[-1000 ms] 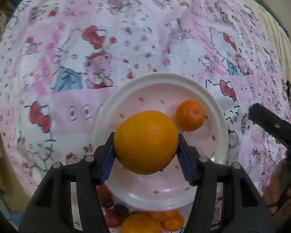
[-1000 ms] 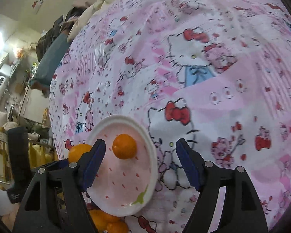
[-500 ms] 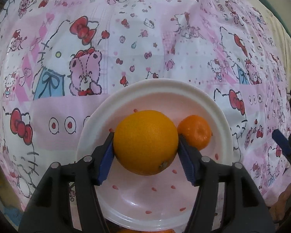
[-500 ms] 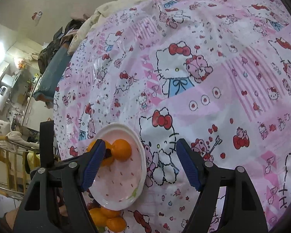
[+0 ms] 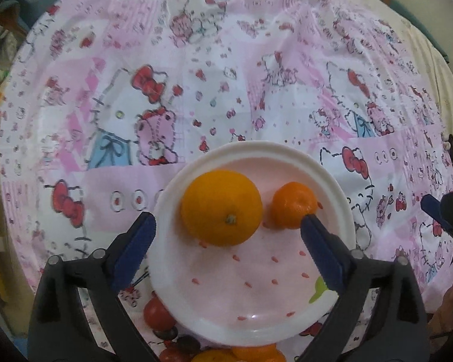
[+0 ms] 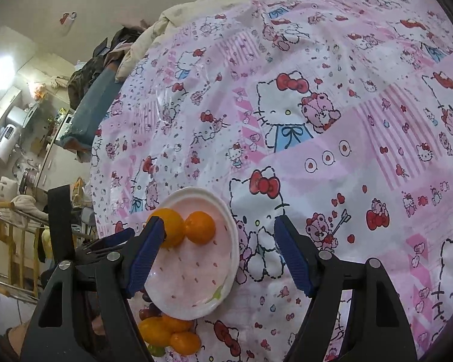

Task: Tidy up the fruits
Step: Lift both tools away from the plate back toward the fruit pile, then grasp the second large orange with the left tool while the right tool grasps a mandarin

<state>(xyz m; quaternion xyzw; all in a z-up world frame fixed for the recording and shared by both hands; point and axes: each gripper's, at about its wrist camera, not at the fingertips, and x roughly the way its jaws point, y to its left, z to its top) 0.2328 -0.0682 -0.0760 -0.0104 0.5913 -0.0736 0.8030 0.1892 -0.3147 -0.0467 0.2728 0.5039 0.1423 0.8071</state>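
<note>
Fingers (image 5: pixel 134 238) of left gripper (image 5: pixel 226 241) now spread, orange (image 5: pixel 221 208) released onto plate (image 5: pixel 332 175), tangerine (image 5: pixel 293 205) at three o'clock; right gripper (image 6: pixel 219 255) agape, empty.

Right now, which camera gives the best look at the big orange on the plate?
The left wrist view: the big orange sits whole and centred on the plate, stem end facing the camera, beside the small orange. In the right wrist view it is smaller, and the right gripper's finger hides part of it.

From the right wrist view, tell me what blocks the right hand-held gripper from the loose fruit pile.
The plate lies ahead of the open right hand-held gripper; the fruit pile sits nearer the camera, beyond the plate's near rim, partly behind the gripper's left finger.
</note>
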